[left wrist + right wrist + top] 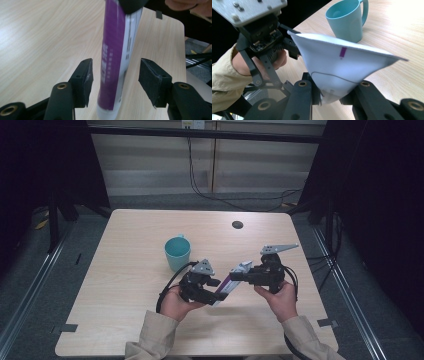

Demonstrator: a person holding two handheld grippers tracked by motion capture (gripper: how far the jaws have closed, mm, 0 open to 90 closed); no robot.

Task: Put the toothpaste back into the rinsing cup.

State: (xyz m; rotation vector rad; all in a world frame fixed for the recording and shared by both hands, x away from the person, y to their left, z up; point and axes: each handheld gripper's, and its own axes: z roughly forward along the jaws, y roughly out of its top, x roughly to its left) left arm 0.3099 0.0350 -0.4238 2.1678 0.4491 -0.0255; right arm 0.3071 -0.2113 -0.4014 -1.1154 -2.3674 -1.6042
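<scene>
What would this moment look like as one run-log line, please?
right gripper: shut on purple-white tube | left gripper: open around its cap end | teal mug: upright, untouched

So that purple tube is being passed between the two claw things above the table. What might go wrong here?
1. The left gripper has its jaws open on either side of the purple tube; if the right gripper lets go first, the tube would likely drop onto the table.
2. The right gripper seems to pinch the tube only by its flat crimped end, so it may slip or swing.
3. The teal mug stands close by; a swinging tube might knock it.
</scene>
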